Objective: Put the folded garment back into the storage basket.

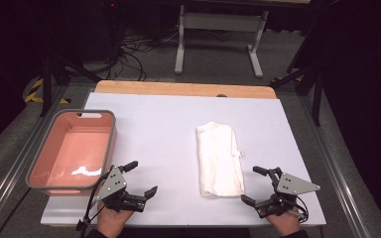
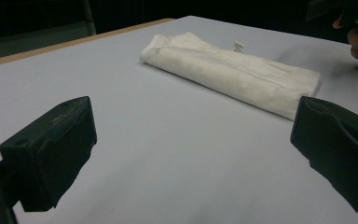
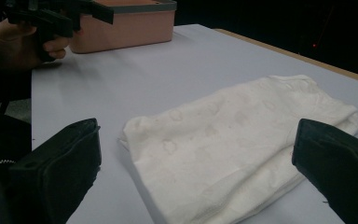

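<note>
Both tongs were released, jaws wide. The right tongs (image 1: 259,185) sat just beside the folded white cloth (image 1: 219,157), whose long axis ran away from the person; the left tongs (image 1: 141,178) stood farther off, near the pink bin (image 1: 110,144).

Cloth (image 1: 219,158) lies on the table (image 1: 158,129), right of centre. Bin (image 1: 108,148) sits at the left edge, something small inside, probably a scrap. Left claw (image 1: 141,178) near front edge, just right of bin. Right claw (image 1: 253,184) at front right, just beside the cloth's near end.
</note>
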